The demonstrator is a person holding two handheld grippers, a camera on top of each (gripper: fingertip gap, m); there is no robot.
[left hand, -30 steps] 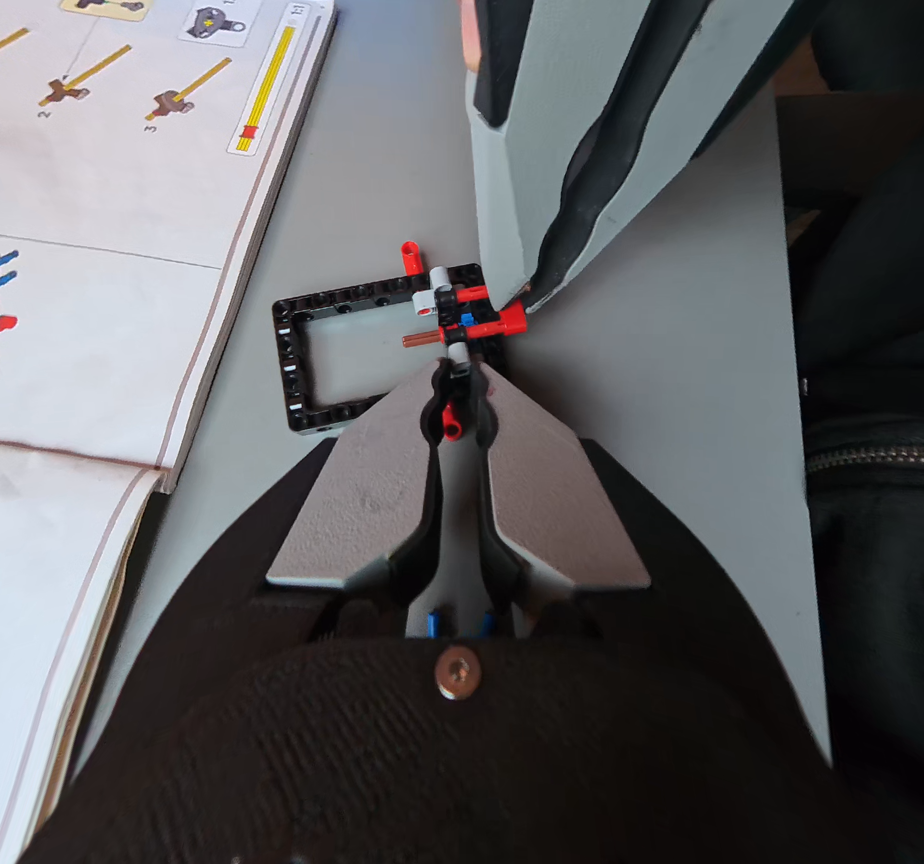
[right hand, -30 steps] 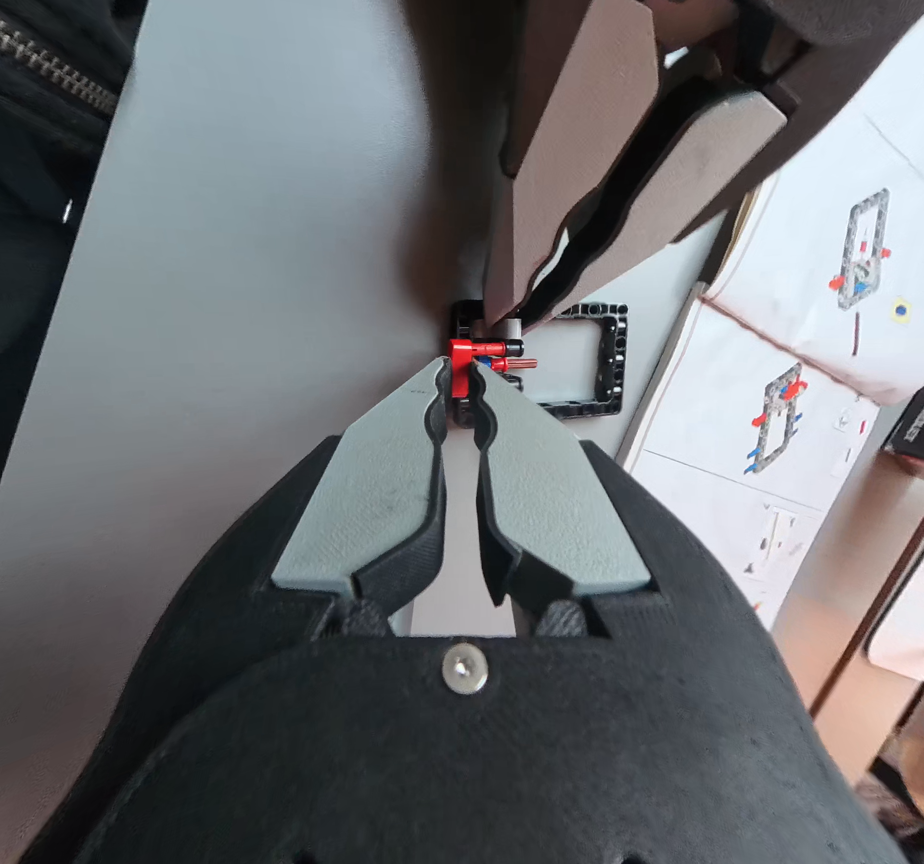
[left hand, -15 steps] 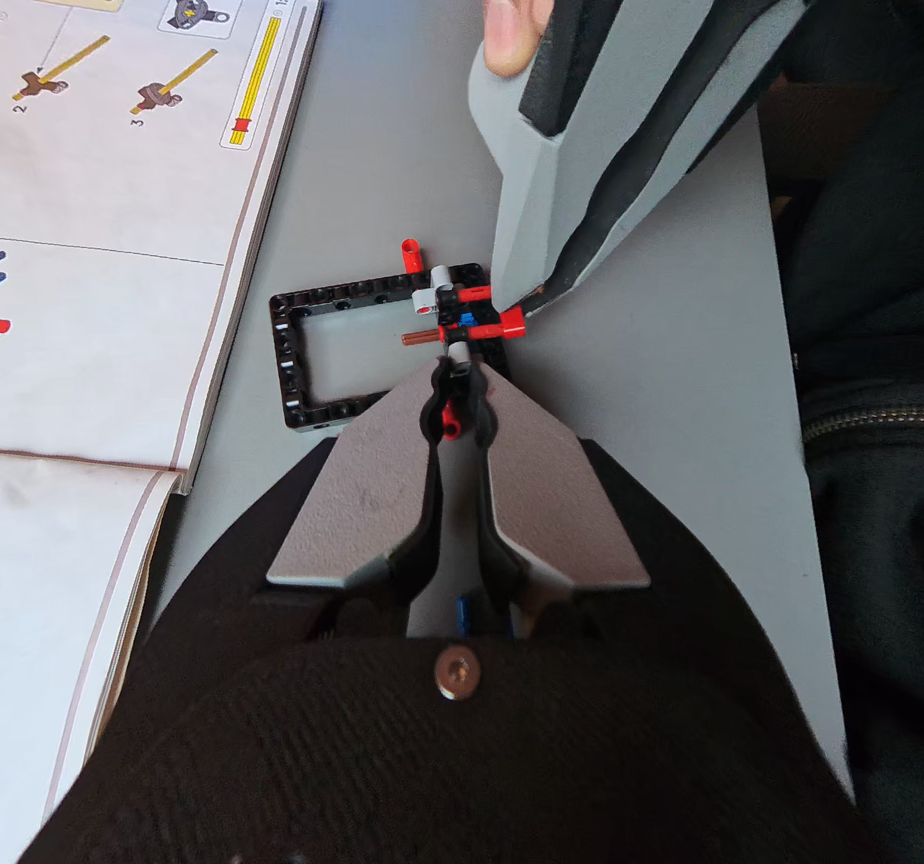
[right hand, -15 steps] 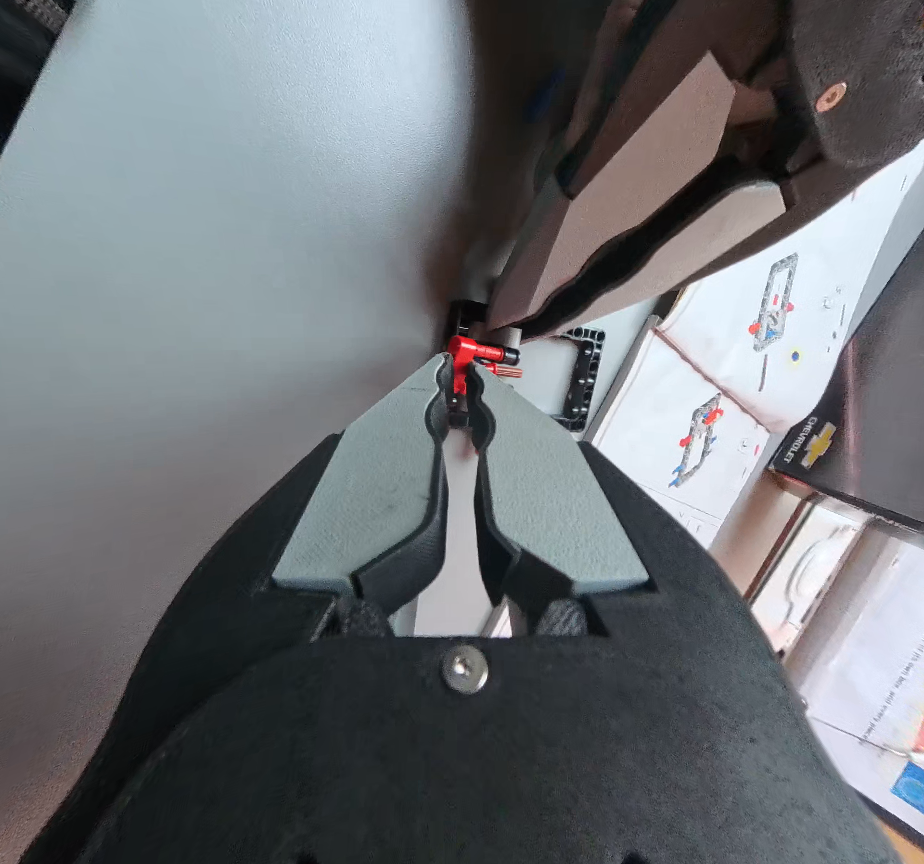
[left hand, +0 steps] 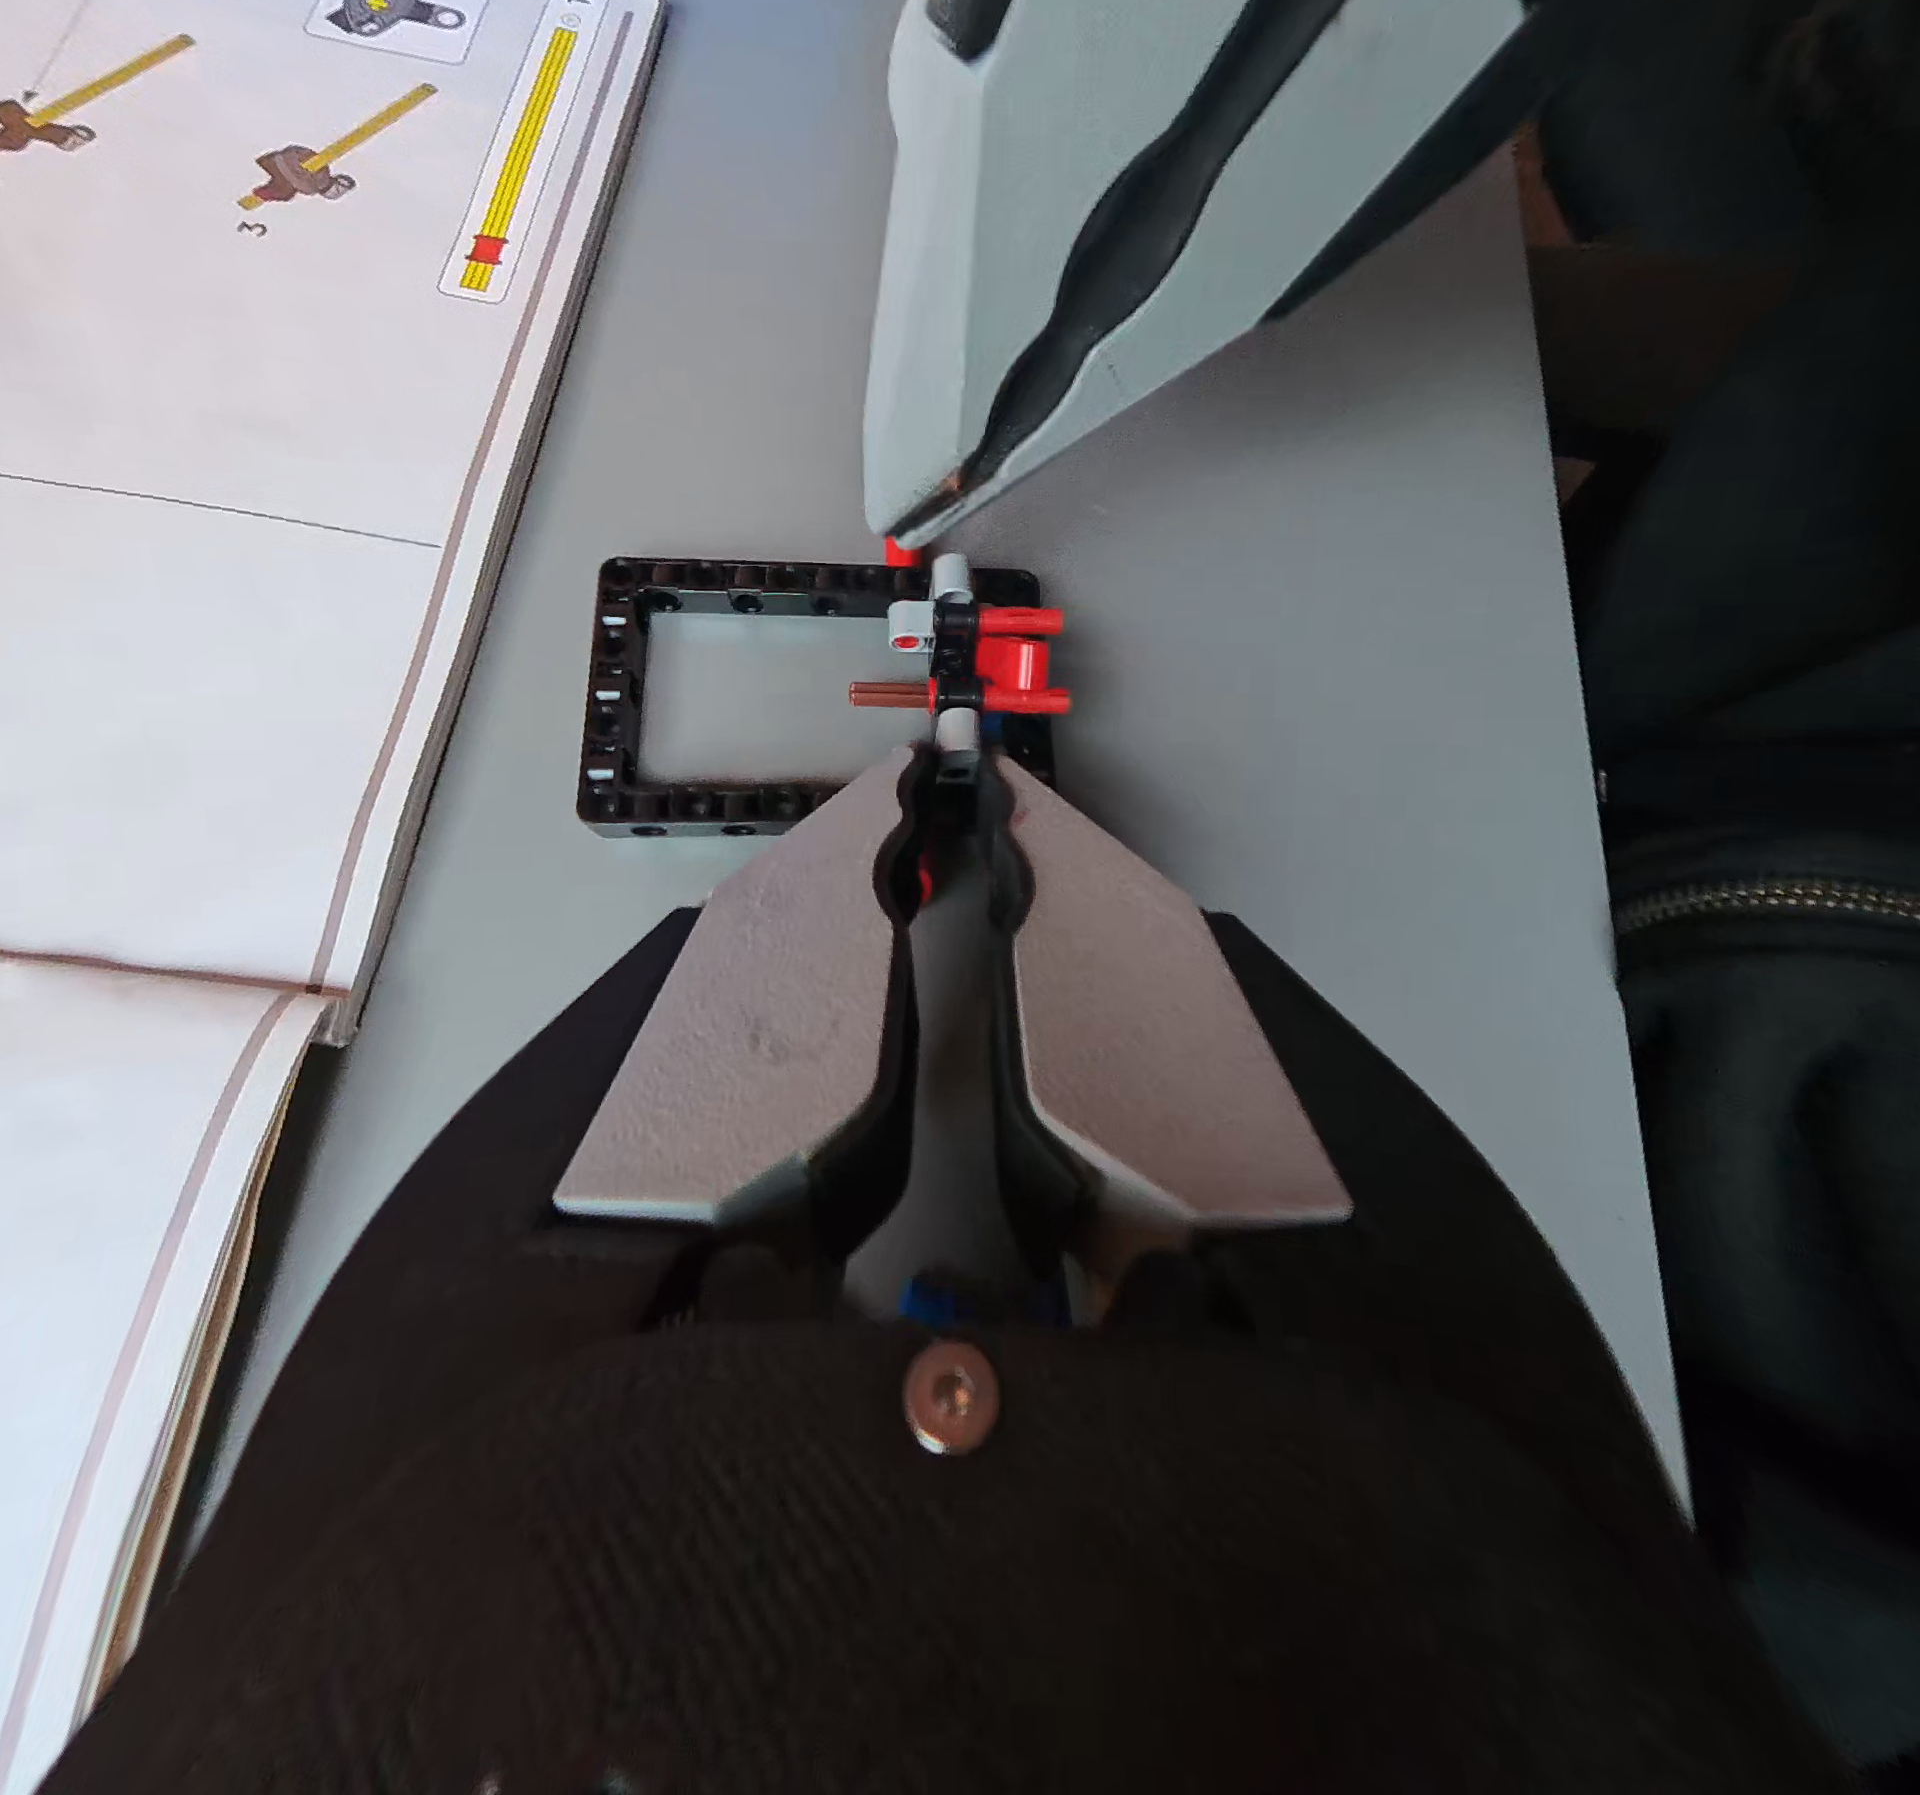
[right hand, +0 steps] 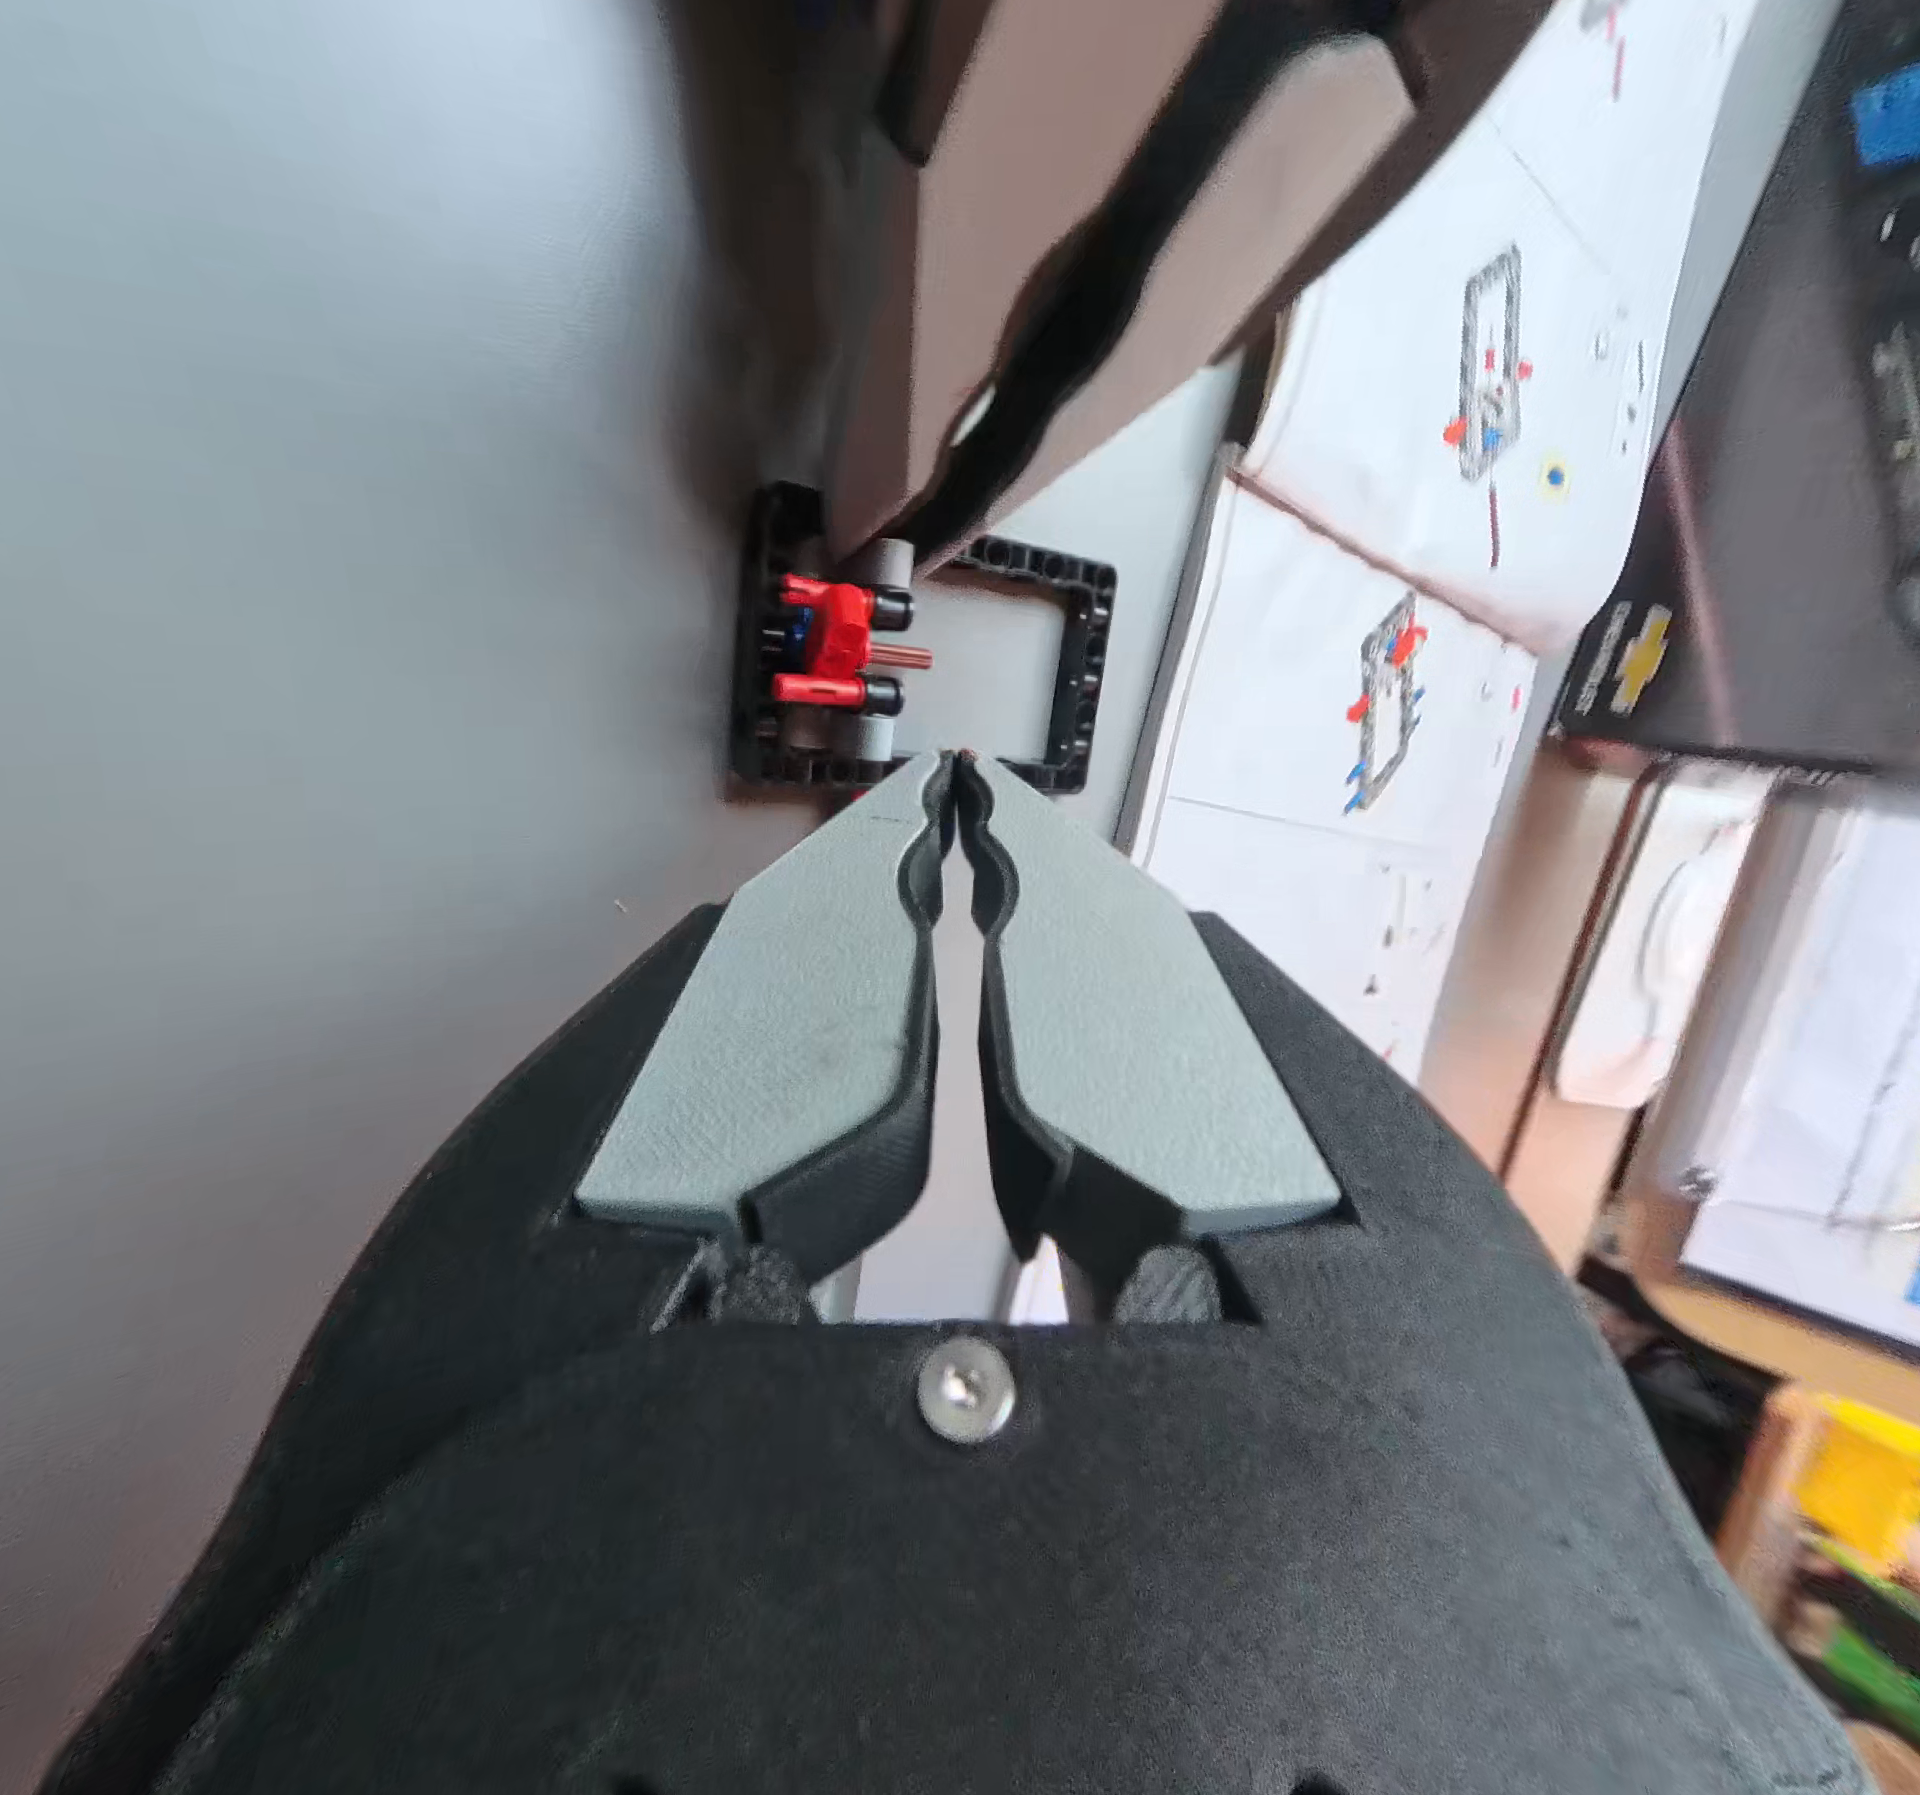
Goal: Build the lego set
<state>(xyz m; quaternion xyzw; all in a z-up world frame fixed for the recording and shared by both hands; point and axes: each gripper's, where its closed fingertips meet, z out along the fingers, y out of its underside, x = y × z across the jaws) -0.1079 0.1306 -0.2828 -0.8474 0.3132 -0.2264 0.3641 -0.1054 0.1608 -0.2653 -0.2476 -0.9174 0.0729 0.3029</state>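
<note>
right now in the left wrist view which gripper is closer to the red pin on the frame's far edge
Right. The right gripper sits directly over the red pin, about touching it. The left gripper is across the black frame, clamped on its opposite rim.

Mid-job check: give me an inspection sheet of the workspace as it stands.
Surface: grey table, bare around the build.
Job's things: black frame lying flat, with red pieces and a brown rod on one short side. An open instruction booklet lies beside it.
Clutter: dark box past the booklet; blurred yellow and green items.
Grippers: left gripper has its jaws closed on the frame's near edge. Right gripper has its jaws together at a red pin on the far edge; whether it pinches the pin is unclear.
Cables: nothing seen.
Surroundings: dark fabric with a zip at the table edge.
</note>
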